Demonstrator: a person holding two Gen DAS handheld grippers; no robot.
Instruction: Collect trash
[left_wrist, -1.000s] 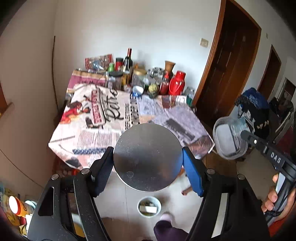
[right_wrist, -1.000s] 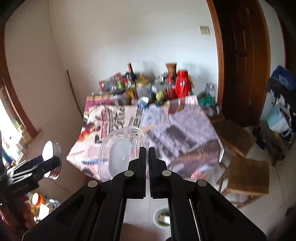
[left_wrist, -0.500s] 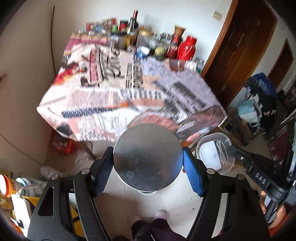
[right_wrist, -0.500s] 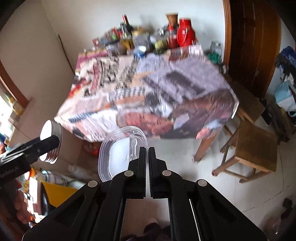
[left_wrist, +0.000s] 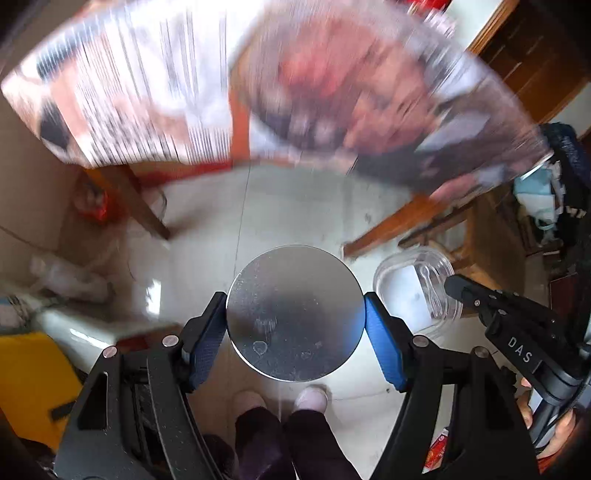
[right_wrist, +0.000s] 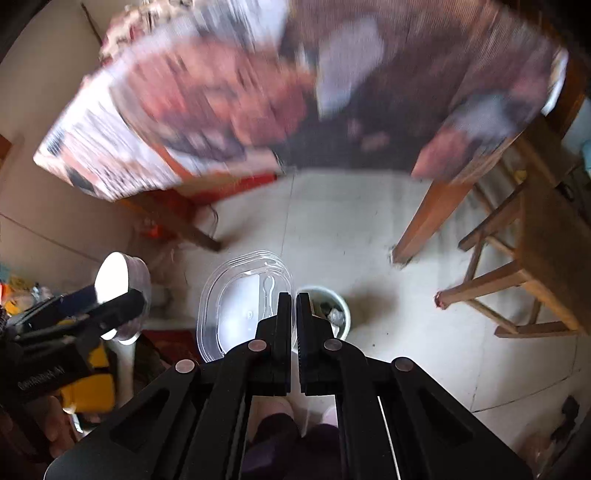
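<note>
Over the pale tiled floor (right_wrist: 369, 229) before the cloth-draped counter (left_wrist: 258, 92), a round metal can (left_wrist: 293, 314) is clamped in the left tongs (left_wrist: 295, 325) and a clear plastic lid (right_wrist: 240, 295) pinched in the closed right tongs (right_wrist: 293, 306), both presumably brought down for dropping into the white bin (right_wrist: 338, 308).

"DAS" on the right hand-held gripper (left_wrist: 456, 286)
</note>
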